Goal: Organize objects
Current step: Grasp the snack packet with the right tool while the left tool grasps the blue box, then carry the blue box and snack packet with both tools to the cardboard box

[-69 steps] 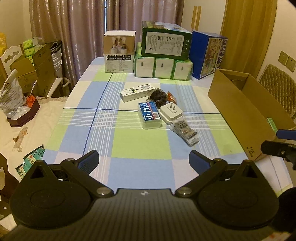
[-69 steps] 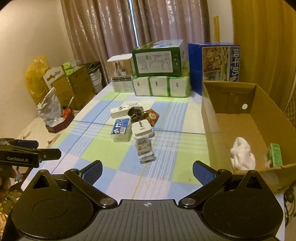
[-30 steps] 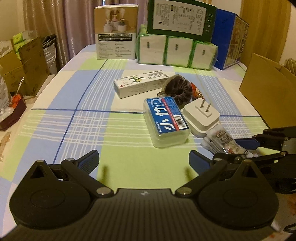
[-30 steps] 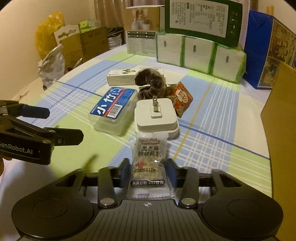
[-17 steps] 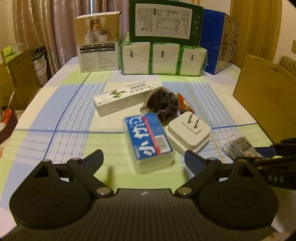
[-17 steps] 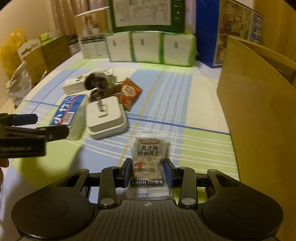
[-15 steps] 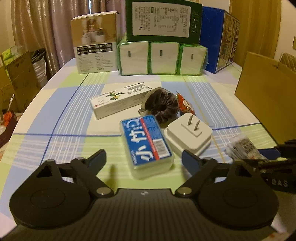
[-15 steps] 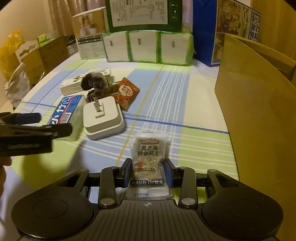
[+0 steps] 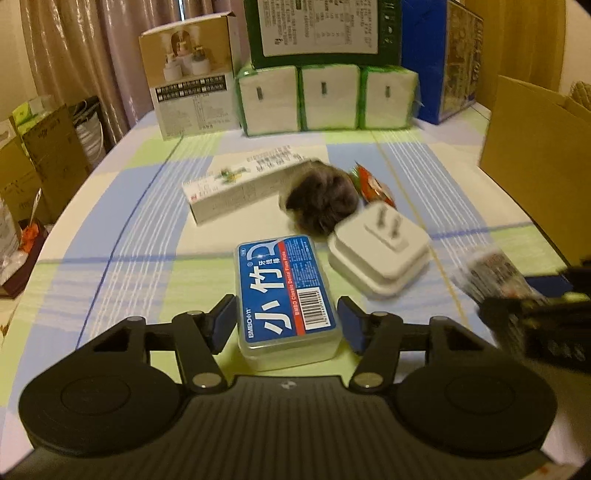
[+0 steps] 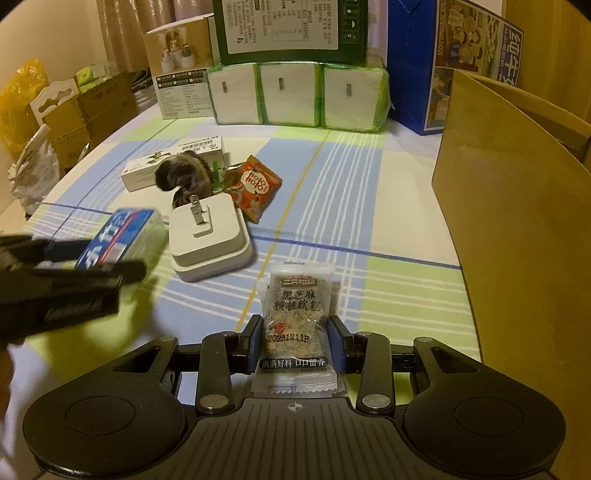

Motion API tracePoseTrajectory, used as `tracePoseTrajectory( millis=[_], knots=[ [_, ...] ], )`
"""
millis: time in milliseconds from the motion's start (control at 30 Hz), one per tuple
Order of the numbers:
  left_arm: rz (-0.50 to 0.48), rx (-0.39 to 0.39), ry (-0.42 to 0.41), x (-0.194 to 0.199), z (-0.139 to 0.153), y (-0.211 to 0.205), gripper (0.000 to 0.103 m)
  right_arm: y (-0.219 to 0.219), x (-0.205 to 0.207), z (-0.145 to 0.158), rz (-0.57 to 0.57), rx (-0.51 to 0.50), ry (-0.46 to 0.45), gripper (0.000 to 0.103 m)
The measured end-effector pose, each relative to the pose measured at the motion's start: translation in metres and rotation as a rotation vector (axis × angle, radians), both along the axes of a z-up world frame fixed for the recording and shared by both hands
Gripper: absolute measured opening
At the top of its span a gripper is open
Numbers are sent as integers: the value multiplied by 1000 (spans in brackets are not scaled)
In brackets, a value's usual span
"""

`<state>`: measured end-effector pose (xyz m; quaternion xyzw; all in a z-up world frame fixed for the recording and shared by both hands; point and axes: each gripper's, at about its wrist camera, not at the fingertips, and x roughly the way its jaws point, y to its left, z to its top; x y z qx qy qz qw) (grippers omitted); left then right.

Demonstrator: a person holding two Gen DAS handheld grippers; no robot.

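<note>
**Two hand-held grippers low over the checked counter, one of them gripping a snack**

Biggest of all is the counter point(image 10: 406, 192), covered in a blue, green and cream check cloth. At its far end boxes are stacked: a green carton point(image 10: 291, 26) on a row of white tissue packs point(image 10: 295, 96), and a blue box point(image 10: 413, 62) beside them. A brown cardboard box point(image 10: 517, 206) stands at the right edge, its near wall upright.

Next come the tools. The left hand-held gripper point(image 9: 288, 323) sits low and level just above the cloth, pointing toward the far boxes, its jaws apart with a blue pad on either side of the near end of the floss pick box point(image 9: 286, 291). From this view I cannot tell whether the pads touch its clear sides. The box lies flat on the counter, blue label up.

The right hand-held gripper point(image 10: 293, 341) is held level too, to the right of the left one and near the brown box. Its jaws are closed on the lower half of a clear snack packet point(image 10: 297, 321), which is clamped between the pads and juts forward above the cloth.

Smaller things lie in a cluster beyond: a long white carton point(image 9: 240, 190), a white plug adapter point(image 10: 208, 234) prongs up, a dark scrunchie point(image 10: 186, 177) just behind it, and an orange sachet point(image 10: 255, 188) beside the scrunchie.
</note>
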<state>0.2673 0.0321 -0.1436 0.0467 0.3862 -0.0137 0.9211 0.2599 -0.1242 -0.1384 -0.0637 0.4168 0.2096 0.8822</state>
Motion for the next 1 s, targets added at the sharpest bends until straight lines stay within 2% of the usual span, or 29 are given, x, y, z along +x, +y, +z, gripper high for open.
tracePoseTrajectory(
  millis=[167,233,367,467,567,900,1000],
  knots=[
    [-57,-13,10,-25,3,-7,56,1,-9,2,4,2,12,34],
    [-57,-5,-2,-24,3,-7,63,2,-9,2,3,-1,8,34],
    [-38,-21,-9,-15,0,-4,63,1,-6,1,-7,2,11,34],
    [-27,-29,1,-8,-2,-2,63,2,-4,1,-7,4,11,34],
    [-28,-24,9,-6,-4,-2,53,5,-4,0,-2,1,8,34],
    [-43,3,9,-8,-4,-4,52,8,-4,-1,1,3,3,34],
    [-44,-10,-3,-12,-1,-3,52,5,-5,2,-11,13,-2,34]
  ],
)
